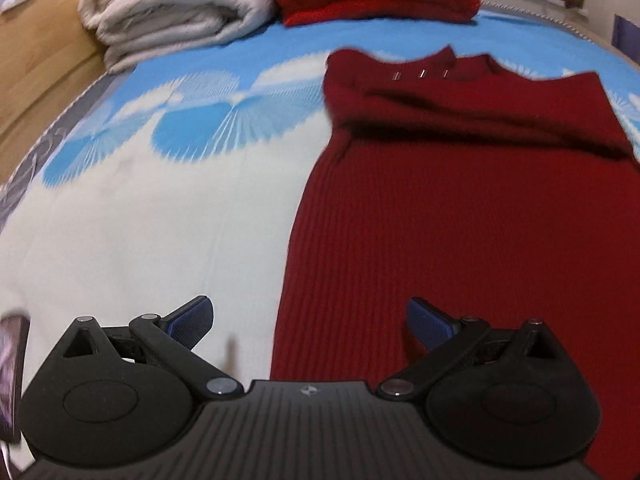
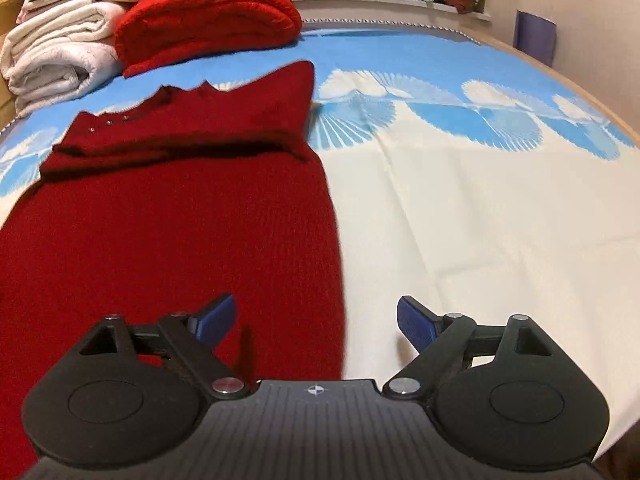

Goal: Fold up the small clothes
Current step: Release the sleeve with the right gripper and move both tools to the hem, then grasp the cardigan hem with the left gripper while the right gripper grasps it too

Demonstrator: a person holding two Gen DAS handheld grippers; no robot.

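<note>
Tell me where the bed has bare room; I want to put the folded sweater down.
Free: the cream sheet right of the dark red sweater, and the cream stretch on its left. Crowded: the far end, where white blankets and a folded bright red knit are stacked.

Even, warm indoor light, soft shadows under gripper fingers (image 2: 218,318); strong fisheye bending at edges; motion blur on sweater (image 1: 460,208), far items soft.

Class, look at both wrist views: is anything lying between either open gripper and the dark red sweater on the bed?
Nothing visible. The left gripper and right gripper each hover, open and empty, over a side edge of the dark red sweater, with only bedspread beneath.
</note>
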